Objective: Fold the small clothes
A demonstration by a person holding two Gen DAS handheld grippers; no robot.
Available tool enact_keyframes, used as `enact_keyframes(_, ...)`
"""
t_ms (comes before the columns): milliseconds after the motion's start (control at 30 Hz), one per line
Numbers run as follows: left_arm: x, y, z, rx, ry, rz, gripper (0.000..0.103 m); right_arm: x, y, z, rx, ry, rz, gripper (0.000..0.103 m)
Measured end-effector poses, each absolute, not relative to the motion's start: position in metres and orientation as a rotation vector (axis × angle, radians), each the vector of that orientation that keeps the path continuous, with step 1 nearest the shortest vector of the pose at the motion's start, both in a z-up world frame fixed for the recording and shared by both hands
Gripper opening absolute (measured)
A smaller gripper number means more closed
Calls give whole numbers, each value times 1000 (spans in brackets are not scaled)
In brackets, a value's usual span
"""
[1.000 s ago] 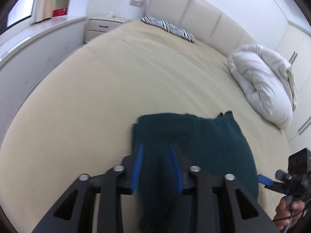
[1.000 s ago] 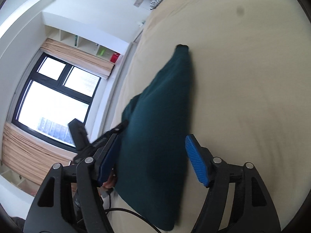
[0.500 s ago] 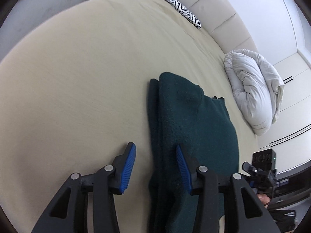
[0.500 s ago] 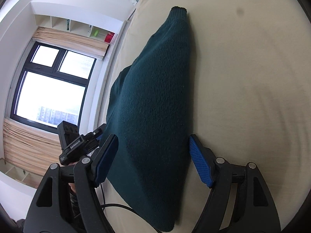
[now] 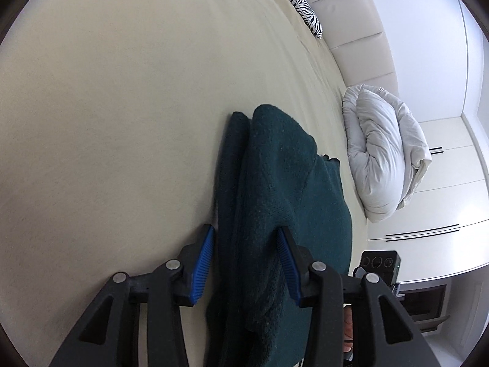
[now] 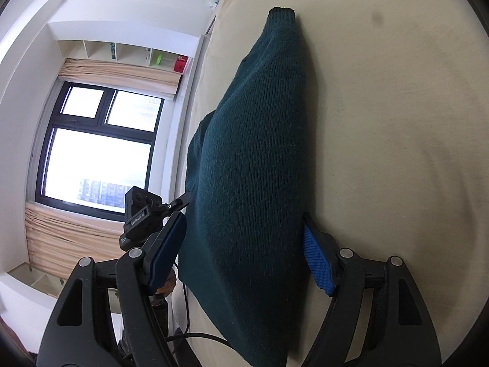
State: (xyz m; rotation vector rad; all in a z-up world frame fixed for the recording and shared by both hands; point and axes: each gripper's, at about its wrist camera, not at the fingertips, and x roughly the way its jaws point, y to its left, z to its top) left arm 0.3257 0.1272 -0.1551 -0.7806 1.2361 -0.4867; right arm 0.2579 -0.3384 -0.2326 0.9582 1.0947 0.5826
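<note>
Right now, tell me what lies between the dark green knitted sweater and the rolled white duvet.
Only bare beige bedsheet: the left wrist view shows the dark green knitted sweater and the rolled white duvet apart, with nothing between them.

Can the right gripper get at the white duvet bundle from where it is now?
Probably not directly. The right gripper straddles the dark green sweater, while the white duvet bundle lies farther up the bed near the headboard. Nothing blocks it; it would have to travel.
</note>
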Motion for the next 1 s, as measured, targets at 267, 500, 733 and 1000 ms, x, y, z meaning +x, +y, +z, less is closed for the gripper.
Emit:
enact_keyframes(267, 319, 120, -148, -705, 1210, -470, 22, 263, -322, -225, 828, 1148, 517, 47)
enact_keyframes(500, 279, 108, -105, -636, 1146, -489, 20, 242, -315, -194, 761, 1091, 491, 39)
enact_keyframes(733, 200, 72, -69, -521, 1106, -559, 20, 164, -324, -148, 707, 1044, 526, 39)
enact_keyframes(1000, 131, 32, -66, -474, 1114, -614, 20, 66, -344, -127, 722, 1004, 499, 38)
